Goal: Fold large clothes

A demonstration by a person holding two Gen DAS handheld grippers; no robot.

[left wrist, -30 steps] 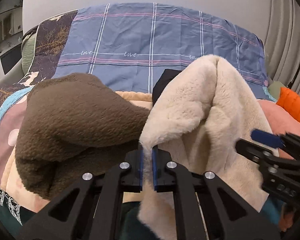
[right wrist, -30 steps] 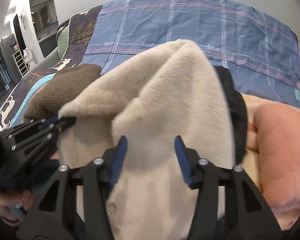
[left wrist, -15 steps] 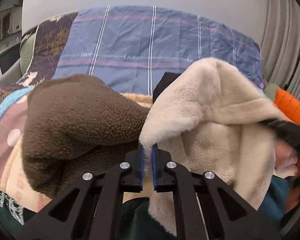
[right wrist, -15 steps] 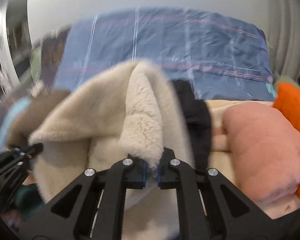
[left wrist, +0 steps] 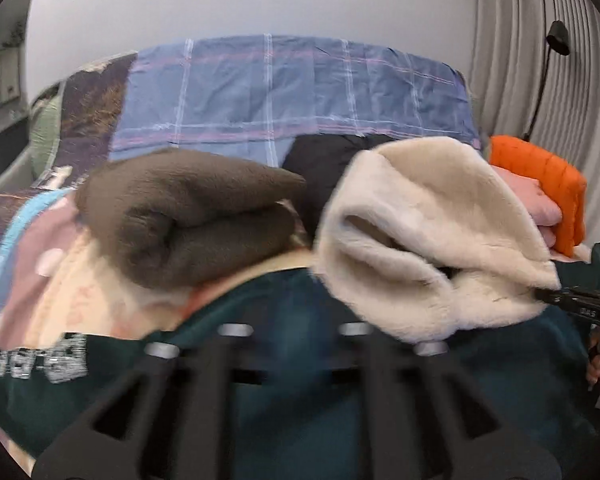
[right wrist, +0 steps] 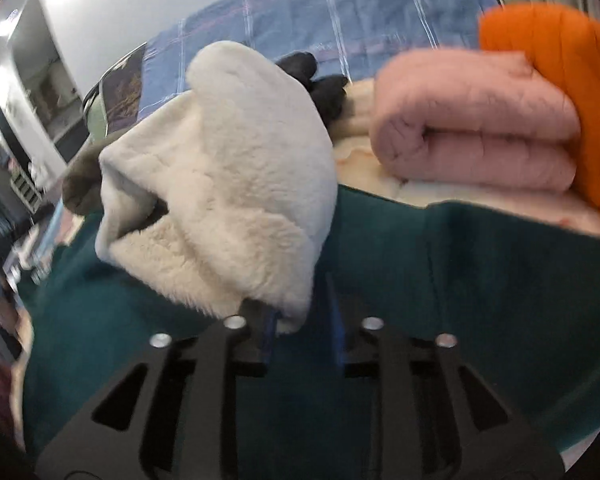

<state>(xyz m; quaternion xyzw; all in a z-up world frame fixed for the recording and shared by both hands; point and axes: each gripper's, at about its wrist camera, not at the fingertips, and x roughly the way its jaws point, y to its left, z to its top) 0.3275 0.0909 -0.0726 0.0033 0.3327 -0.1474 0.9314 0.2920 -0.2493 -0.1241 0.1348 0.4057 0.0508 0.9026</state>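
Cream fleece garment (left wrist: 432,232) sits folded in a fat bundle on the dark teal garment (right wrist: 460,272) spread across the bed, at about 1 o'clock in the left wrist view and 11 o'clock in the right wrist view

Left gripper (left wrist: 296,332): jaws have just been opening, now parted with nothing between them, only teal cloth beneath. Motion blur is heavy

Right gripper (right wrist: 302,332): jaws have also just been opening. The fleece hem hangs just over the left blue pad, but no pinch shows, so I read it as released

Other folded stuff: brown fleece (left wrist: 188,220) at 10 o'clock in the left view, pink quilted roll (right wrist: 472,136) and orange one (right wrist: 560,92) at 1–2 o'clock in the right view, all on the checked blue bedding (left wrist: 292,92)

Handling guess:
- fleece is soft, thick and springy, light for its bulk, and the fold will likely try to puff open
- the pile grips the pads well, so slip risk is low
- take it at the doubled hem edge nearest the grippers, 6 o'clock side of the bundle, both layers together, not the puffy top
- teal piece looks thinner and limp, so grab at the corners or shoulder seams
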